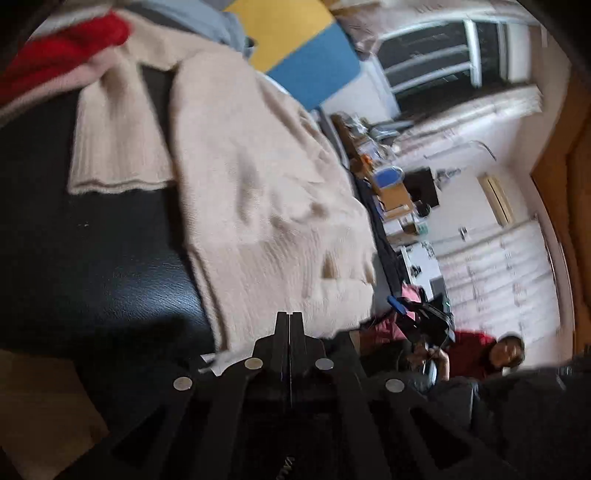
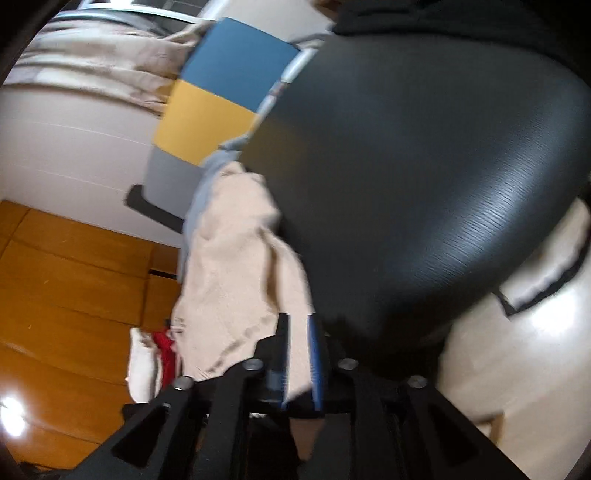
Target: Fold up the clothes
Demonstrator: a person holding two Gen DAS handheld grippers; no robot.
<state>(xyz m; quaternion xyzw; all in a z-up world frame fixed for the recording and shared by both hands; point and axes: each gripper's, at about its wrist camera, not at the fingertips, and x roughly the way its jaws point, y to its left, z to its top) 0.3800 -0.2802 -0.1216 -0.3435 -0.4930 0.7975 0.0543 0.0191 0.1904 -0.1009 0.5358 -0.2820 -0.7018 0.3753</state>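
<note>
A beige knit sweater [image 1: 258,184] lies spread on a black leather surface [image 1: 92,258], one ribbed sleeve [image 1: 118,147] pointing off to the left. My left gripper [image 1: 290,315] is shut, its fingertips pressed together over the sweater's near hem. In the right wrist view a bunched part of the same beige sweater [image 2: 229,258] hangs at the edge of the black surface [image 2: 424,166]. My right gripper [image 2: 298,332] has this fabric filling the narrow gap between its fingers, the blue pad [image 2: 314,354] against the cloth.
A red garment [image 1: 62,55] and a blue-grey one [image 1: 207,18] are piled at the far end. A blue and yellow panel [image 1: 314,66] stands behind. A person in a red top [image 1: 476,354] sits at the right. Wooden floor [image 2: 74,295] lies beside the surface.
</note>
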